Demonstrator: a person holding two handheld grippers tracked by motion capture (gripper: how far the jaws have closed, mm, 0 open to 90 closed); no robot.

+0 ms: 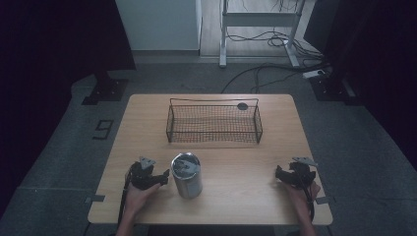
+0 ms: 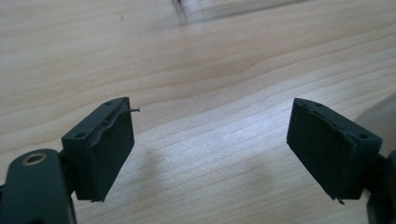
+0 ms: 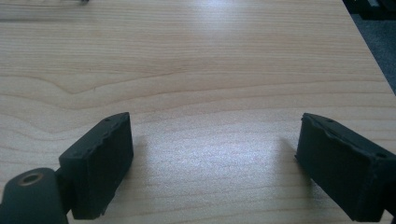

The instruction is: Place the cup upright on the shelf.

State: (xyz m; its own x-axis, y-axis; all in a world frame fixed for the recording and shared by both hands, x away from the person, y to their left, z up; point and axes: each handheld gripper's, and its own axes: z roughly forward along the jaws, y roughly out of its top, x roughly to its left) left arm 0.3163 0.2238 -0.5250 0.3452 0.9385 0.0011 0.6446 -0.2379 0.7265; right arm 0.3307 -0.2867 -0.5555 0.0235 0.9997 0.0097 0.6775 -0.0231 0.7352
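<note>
Your left gripper rests on the table with its fingers released, just beside the metal can, which stands upright before the wire basket. Your right gripper, well apart, has released fingers too.

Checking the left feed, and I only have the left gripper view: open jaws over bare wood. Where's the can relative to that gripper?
Observer: The metal can stands upright close beside the left gripper, on its right, not between the jaws.
Operator: Anything past the can?
Observer: A wire basket sits toward the far edge of the table, with a small dark round thing at its far right corner.
Operator: And the other hand?
Observer: The right gripper is near the front right corner, with its jaws open over bare wood.
</note>
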